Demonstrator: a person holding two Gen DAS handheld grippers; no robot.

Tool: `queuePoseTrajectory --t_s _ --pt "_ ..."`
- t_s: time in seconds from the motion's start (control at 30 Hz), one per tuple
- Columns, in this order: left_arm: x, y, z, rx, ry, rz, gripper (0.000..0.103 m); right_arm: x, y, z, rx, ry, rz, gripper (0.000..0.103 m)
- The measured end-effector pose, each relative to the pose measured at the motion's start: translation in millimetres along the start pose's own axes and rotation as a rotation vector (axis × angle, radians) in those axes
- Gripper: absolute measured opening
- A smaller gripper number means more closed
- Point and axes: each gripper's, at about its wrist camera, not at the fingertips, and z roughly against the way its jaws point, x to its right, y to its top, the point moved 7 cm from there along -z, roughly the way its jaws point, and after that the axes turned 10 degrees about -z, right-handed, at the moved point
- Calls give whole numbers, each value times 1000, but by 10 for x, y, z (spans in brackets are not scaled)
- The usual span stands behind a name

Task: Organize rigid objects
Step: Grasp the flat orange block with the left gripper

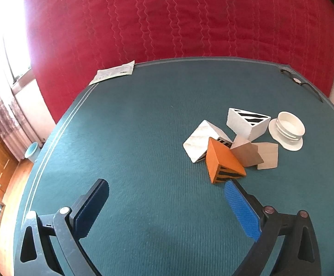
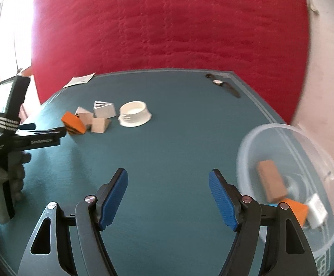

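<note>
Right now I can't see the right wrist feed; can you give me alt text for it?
The right tongs hang open and empty over a teal table, beside a clear bowl holding a tan block and other pieces. Farther off, the left tongs near an orange wedge in a cluster of blocks by a white ring.

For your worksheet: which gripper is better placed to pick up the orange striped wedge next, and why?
Left. The left gripper is open, with one finger just short of the orange striped wedge. The right gripper, also open, sits farther back beside the clear bowl.
</note>
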Motion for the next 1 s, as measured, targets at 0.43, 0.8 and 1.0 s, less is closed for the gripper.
queuePoseTrajectory --t_s 0.43,0.8,1.0 --pt "83 126 -126 -3 -56 -11 102 -110 -84 -194 -66 27 -9 74" --pt "140 201 -179 -3 -64 -2 102 -81 -82 -219 -74 35 -30 74" --pt "46 151 -167 -10 -68 23 102 -49 -77 -219 -72 42 -52 74"
